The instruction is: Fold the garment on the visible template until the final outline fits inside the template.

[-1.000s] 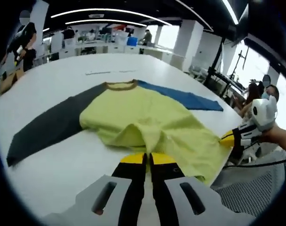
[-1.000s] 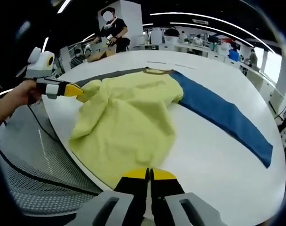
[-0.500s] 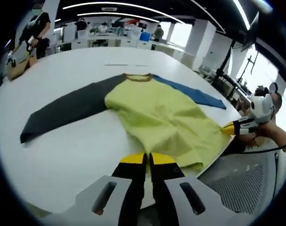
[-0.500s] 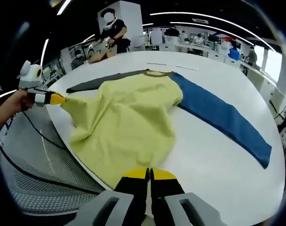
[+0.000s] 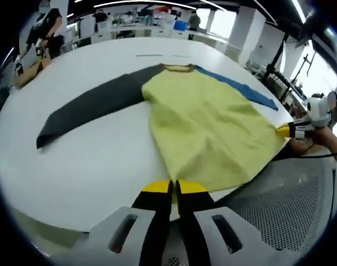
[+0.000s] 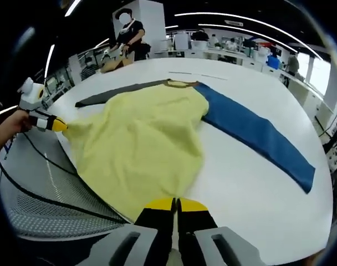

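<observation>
A long-sleeved shirt (image 5: pixel 207 119) lies on the white table (image 5: pixel 91 160), with a yellow body, a dark grey sleeve (image 5: pixel 93 105) and a blue sleeve (image 5: pixel 240 91). Its hem reaches the table's near edge. My left gripper (image 5: pixel 174 186) is shut on one end of the hem. In the right gripper view the shirt (image 6: pixel 141 138) spreads flat, the blue sleeve (image 6: pixel 257 136) to the right. My right gripper (image 6: pixel 175 204) is shut on the hem's other end. Each gripper shows in the other's view, the right gripper (image 5: pixel 293 130) and the left gripper (image 6: pixel 49 123), both pinching yellow cloth.
Thin grey marks (image 5: pixel 157 55) lie on the table beyond the collar. A mesh surface (image 5: pixel 279 205) and a black cable (image 6: pixel 41 191) sit below the table's edge. A person (image 6: pixel 129 33) stands at the far side by a brown box (image 6: pixel 110 62).
The yellow body was bunched up and is now drawn out flat toward the table's near edge. Both grippers have pulled back and apart with the hem between them.
</observation>
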Motion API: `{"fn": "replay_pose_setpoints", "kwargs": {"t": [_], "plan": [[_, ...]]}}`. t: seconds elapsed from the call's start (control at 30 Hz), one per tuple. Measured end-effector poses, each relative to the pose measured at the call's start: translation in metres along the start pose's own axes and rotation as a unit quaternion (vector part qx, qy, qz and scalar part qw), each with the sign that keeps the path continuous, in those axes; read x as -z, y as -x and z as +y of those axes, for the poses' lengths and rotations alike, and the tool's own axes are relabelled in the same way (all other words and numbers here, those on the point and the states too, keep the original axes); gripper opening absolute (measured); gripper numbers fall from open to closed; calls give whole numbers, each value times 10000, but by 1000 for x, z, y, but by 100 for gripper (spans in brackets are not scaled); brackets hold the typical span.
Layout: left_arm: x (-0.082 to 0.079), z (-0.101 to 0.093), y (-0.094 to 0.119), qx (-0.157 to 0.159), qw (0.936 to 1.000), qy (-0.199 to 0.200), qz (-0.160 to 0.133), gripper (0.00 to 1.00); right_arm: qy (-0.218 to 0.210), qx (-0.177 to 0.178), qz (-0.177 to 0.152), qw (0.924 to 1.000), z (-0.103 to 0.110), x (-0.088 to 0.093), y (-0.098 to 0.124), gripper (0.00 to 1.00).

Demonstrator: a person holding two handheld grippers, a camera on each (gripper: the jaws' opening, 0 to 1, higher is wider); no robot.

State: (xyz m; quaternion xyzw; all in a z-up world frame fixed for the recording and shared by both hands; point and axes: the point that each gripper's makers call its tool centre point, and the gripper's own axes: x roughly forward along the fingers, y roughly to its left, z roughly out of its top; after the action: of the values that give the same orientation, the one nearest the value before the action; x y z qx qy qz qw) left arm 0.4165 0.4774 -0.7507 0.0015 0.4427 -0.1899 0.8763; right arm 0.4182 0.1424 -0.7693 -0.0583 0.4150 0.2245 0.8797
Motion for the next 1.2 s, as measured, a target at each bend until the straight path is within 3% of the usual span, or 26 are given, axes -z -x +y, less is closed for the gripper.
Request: {"fn": "replay_pose_setpoints", "kwargs": {"t": [0.7, 0.9, 1.2], "plan": [[39, 6, 0, -232, 9951, 468, 842, 1, 79, 150, 173, 9997, -3, 12, -1, 0], [43, 5, -2, -268, 9946, 368, 935, 1, 134, 212, 245, 9994, -4, 16, -2, 0], [41, 9, -2, -361, 9958, 154, 831, 2, 232, 237, 245, 9991, -5, 18, -6, 0]]}}
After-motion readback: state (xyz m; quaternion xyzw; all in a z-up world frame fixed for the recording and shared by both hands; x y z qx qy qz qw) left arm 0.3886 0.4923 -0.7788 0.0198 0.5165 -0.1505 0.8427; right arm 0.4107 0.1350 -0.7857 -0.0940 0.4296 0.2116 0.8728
